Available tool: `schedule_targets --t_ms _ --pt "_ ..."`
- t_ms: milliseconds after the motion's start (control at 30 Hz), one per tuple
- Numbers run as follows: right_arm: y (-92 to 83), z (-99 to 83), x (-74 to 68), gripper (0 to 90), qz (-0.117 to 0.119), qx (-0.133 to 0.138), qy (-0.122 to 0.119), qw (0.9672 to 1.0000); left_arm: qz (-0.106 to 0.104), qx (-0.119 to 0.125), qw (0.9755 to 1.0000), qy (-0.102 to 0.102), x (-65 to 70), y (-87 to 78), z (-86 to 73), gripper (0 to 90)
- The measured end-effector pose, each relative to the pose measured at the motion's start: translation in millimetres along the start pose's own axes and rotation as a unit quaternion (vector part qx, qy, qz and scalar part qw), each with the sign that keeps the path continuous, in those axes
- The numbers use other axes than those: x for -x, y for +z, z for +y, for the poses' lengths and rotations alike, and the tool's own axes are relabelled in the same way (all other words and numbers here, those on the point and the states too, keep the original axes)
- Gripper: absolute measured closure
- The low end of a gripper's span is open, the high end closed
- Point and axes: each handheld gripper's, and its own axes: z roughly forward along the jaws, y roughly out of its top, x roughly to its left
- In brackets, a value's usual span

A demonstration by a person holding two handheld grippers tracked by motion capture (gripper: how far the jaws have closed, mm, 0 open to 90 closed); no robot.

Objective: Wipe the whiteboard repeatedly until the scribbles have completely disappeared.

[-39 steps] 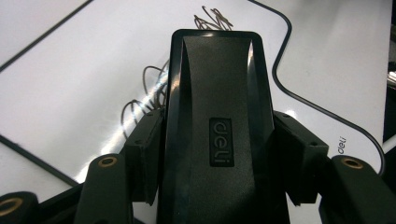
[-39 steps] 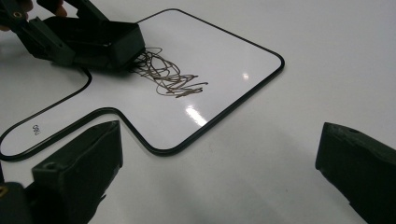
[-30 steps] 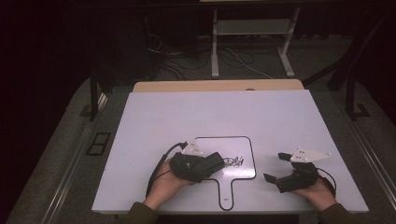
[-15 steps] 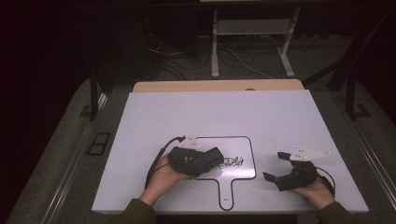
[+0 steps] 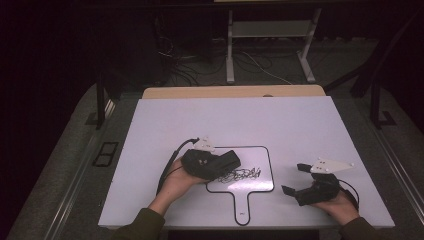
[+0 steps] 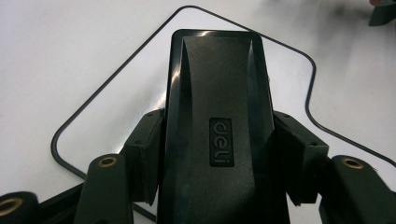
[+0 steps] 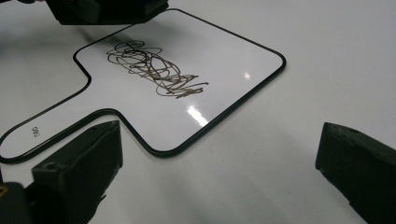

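Note:
A paddle-shaped whiteboard (image 5: 252, 156) with a black rim lies flat on the white table, its handle toward the person. A dark scribble (image 5: 242, 174) (image 7: 154, 70) crosses its middle. My left gripper (image 5: 227, 162) (image 6: 219, 140) is shut on a black eraser (image 5: 231, 160) (image 6: 217, 93) marked "deli", held over the board's left part beside the scribble. My right gripper (image 5: 294, 179) (image 7: 219, 154) rests on the table just right of the board (image 7: 229, 65), open with nothing between its fingers. In the right gripper view the left gripper (image 7: 107, 9) with the eraser hangs over the board's far corner.
The white table top (image 5: 225, 120) stretches bare behind the board, with a wooden strip (image 5: 232, 92) along its far edge. Beyond it on the floor stand a metal frame (image 5: 270, 45) and loose cables (image 5: 190, 70).
My left gripper has carried the eraser a little toward the far side of the board. The right gripper has kept still.

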Motion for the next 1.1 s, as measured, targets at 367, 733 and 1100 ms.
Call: schedule_targets --t_ms 367,733,1100 --pt "1.6 0.5 0.6 0.0 0.002 -0.001 0.002 1.0000 0.006 -0.015 0.9998 0.012 -14.4 19.6 5.5 39.0" --pt "1.7 0.3 -0.2 0.0 0.005 -0.001 -0.003 1.0000 0.018 -0.028 0.9994 0.007 -22.6 29.7 6.1 39.0" --pt "1.8 0.4 -0.1 0.0 0.005 -0.002 -0.002 1.0000 0.041 -0.048 0.9976 0.028 -22.4 35.8 5.5 39.0"
